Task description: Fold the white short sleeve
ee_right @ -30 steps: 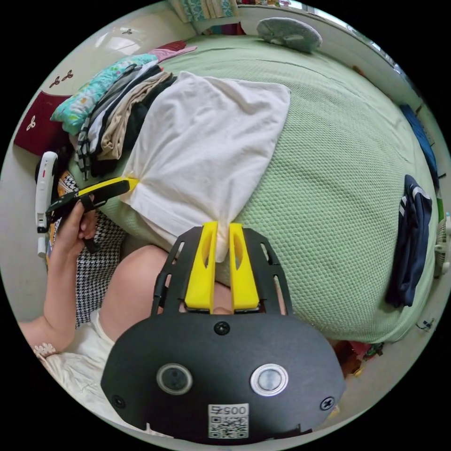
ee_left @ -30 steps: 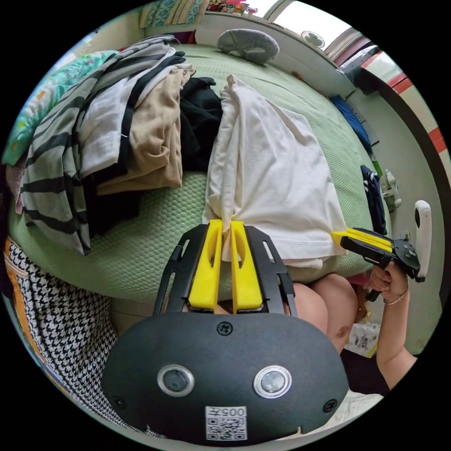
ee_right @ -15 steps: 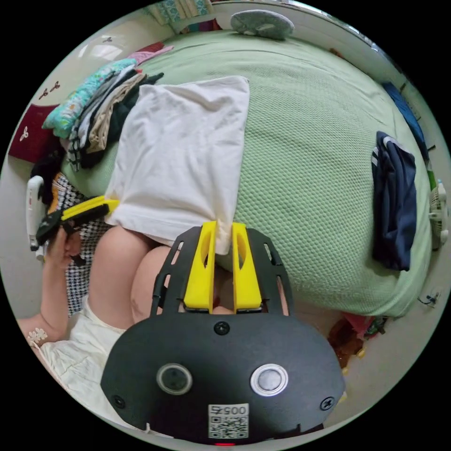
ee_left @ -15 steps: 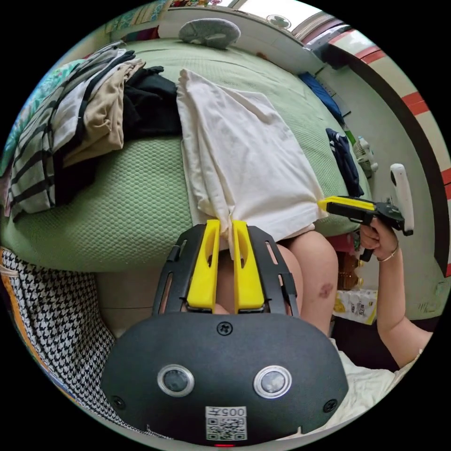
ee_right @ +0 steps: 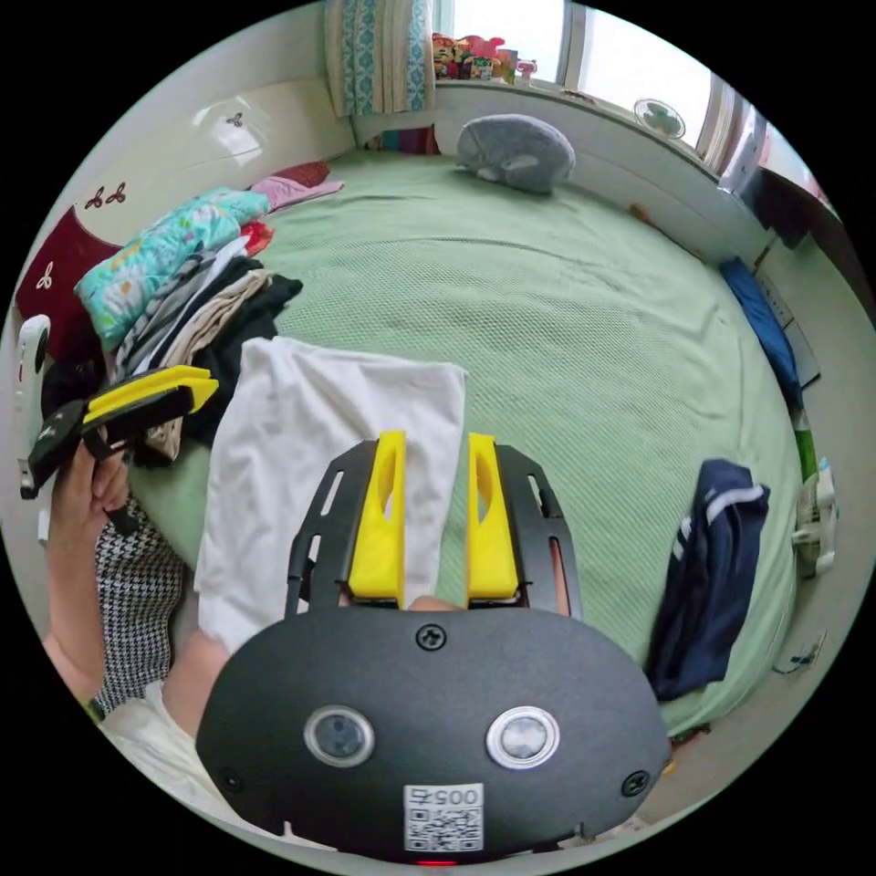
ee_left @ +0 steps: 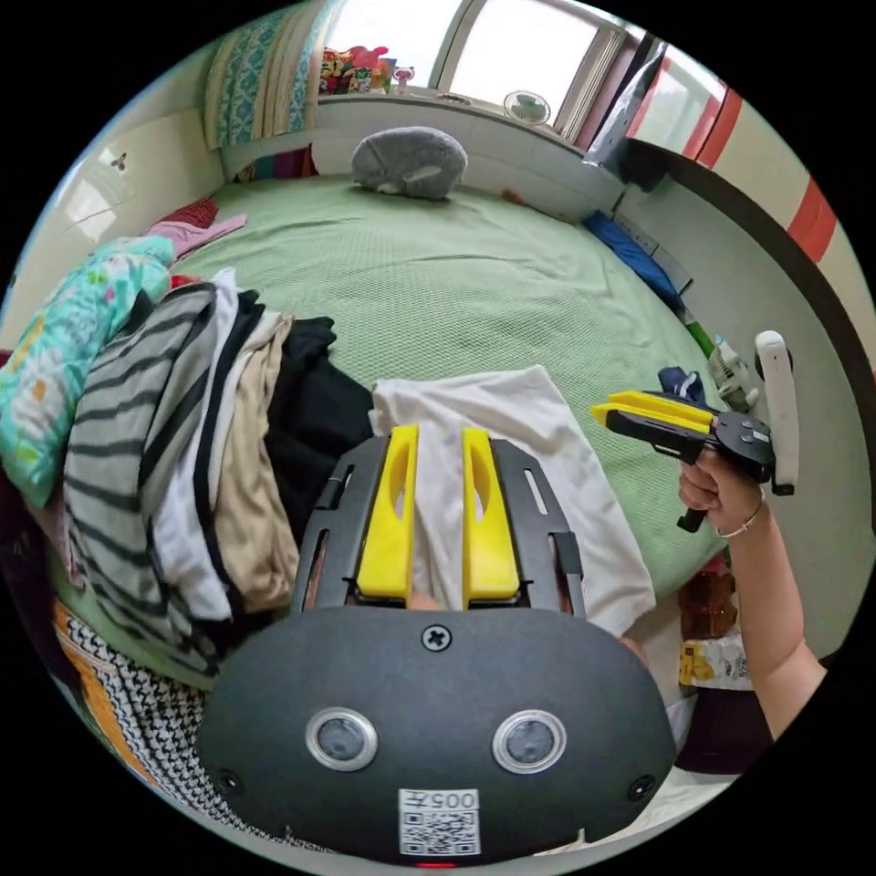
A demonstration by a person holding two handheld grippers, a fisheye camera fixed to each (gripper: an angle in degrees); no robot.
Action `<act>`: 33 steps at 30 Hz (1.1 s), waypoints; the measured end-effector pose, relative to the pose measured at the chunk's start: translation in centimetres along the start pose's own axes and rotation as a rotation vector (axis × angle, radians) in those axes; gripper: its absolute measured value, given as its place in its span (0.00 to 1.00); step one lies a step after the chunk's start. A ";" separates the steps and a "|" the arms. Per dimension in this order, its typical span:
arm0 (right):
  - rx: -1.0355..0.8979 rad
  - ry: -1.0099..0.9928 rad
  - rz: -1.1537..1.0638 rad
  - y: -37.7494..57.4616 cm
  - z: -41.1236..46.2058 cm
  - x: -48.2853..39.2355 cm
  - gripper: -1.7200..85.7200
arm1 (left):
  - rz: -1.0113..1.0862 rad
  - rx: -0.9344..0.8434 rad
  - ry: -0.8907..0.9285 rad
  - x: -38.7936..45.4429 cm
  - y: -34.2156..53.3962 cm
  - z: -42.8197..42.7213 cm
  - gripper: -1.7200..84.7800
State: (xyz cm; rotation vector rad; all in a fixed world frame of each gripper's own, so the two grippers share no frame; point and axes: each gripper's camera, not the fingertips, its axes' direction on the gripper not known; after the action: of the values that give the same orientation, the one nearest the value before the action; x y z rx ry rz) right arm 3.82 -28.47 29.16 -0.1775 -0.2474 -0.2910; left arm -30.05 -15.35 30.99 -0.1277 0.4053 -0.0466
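The white short sleeve shirt (ee_left: 547, 438) lies folded lengthwise on the near edge of the green bed (ee_left: 456, 274), its lower end drooping over the side. My left gripper (ee_left: 438, 433) hovers above it, open, with nothing between the jaws. In the right gripper view the shirt (ee_right: 301, 429) spreads from the bed edge toward the middle, and my right gripper (ee_right: 436, 438) stands open over its right border. The right gripper (ee_left: 652, 415) also appears at the right of the left gripper view, held in a hand. The left gripper (ee_right: 151, 388) appears at the left of the right gripper view.
A stack of striped, beige and black clothes (ee_left: 210, 438) sits just left of the shirt. A navy garment (ee_right: 712, 557) lies at the bed's right edge. A grey cushion (ee_right: 516, 151) rests at the far side, and houndstooth fabric (ee_left: 137, 721) hangs below the stack.
Both grippers have let go of the shirt's lower corners and opened. They have lifted above the bed, and the shirt now rests on its edge.
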 end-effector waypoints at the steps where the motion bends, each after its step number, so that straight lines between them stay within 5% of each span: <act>1: -0.009 0.005 -0.004 -0.6 0.5 0.0 0.10 | 0.000 -0.009 -0.018 0.0 -0.4 0.5 0.12; 16: -0.075 -0.093 0.066 -3.9 5.2 5.0 0.00 | 0.097 -0.059 -0.025 -1.1 -3.4 3.2 0.03; 22: -0.099 -0.241 0.234 -2.9 7.6 8.4 0.00 | -0.006 -0.075 0.164 -4.2 -3.4 4.3 0.02; 27: -0.100 -0.289 0.286 -1.1 5.3 11.1 0.01 | -0.005 0.096 0.011 -4.1 -1.9 -0.8 0.02; 33: -0.014 -0.321 0.134 4.5 -0.9 5.2 0.01 | 0.100 0.064 0.035 -0.4 -1.4 -2.1 0.02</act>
State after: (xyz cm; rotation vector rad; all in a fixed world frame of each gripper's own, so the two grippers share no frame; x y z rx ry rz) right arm 10.24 -25.73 29.12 -0.2540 -0.5487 -0.1301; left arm -31.29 -16.98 29.45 -0.0430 0.4441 0.0364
